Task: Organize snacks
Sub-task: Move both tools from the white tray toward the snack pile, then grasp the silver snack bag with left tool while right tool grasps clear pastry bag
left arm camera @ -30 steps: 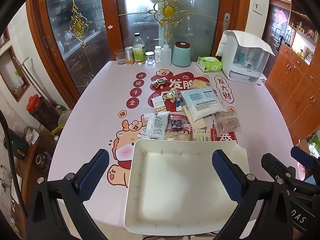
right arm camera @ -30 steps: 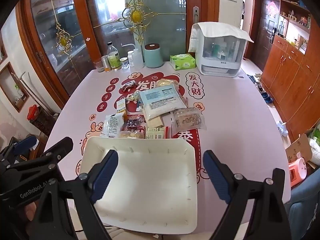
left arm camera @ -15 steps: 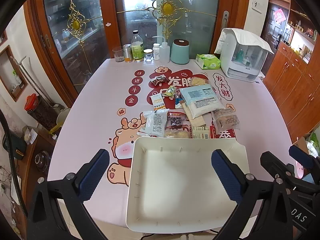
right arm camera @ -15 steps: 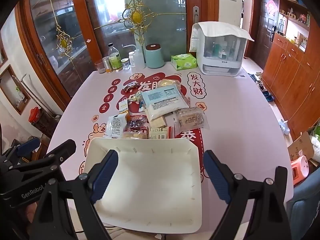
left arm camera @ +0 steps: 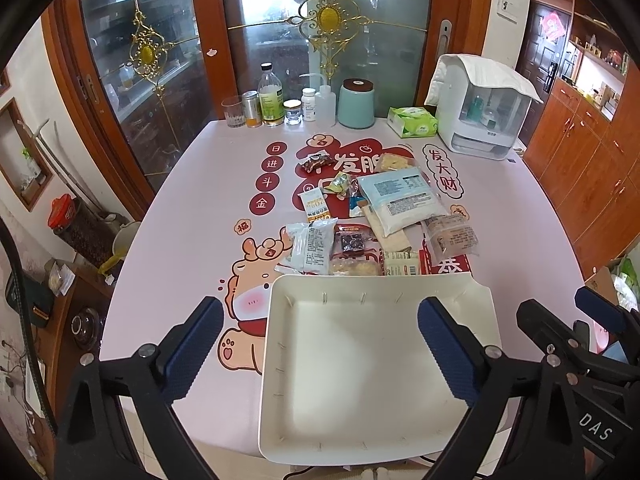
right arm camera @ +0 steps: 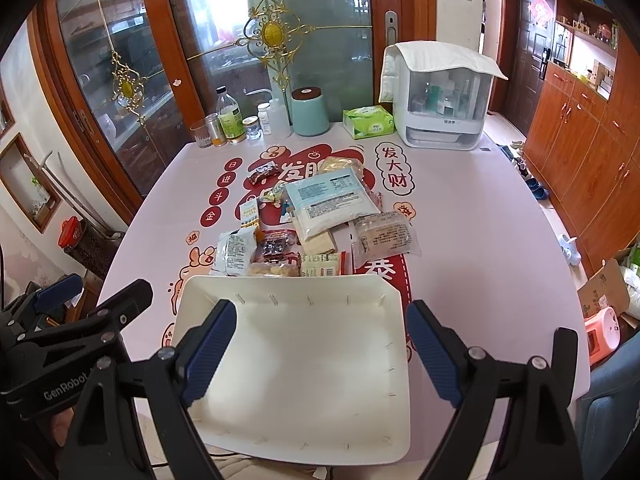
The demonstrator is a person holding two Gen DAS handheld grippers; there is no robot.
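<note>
Two hand-held grippers hovering over the near end of a white tray [left arm camera: 376, 368], neither touching it: left hand-held gripper [left arm camera: 320, 354] spread wide, blue pads [left arm camera: 192, 354] released and grasping nothing; right hand-held gripper [right arm camera: 318, 354] likewise spread wide and carrying nothing. Lying bare on the near edge of the pink worktop [left arm camera: 192, 208], that tray, with a heap of snacks [left arm camera: 360, 220] crowding just beyond its far rim.

Touching or nearly touching the tray's far rim: a white-and-grey packet [left arm camera: 310, 246] toward the left, a clear pack of pale biscuits [left arm camera: 354, 268] in the middle, a small cream box [left arm camera: 400, 262] beside that. Sitting just behind the biscuits, a dark red packet [left arm camera: 352, 242]. Resting further beyond the tray, a large pale-blue bag of white powder [left arm camera: 400, 200] (overlapping several smaller packs), with a clear bag of brownish contents [left arm camera: 450, 236] beyond the tray's far right corner. Lying well beyond the tray, a small dark wrapped snack [left arm camera: 316, 164] on the red lettering.

Standing along the worktop's far edge, well apart from the tray: a row of bottles and jars [left arm camera: 280, 108], a teal canister [left arm camera: 356, 104], a green tissue pack [left arm camera: 412, 122] and a white cabinet box with a cloth over it [left arm camera: 480, 112].
</note>
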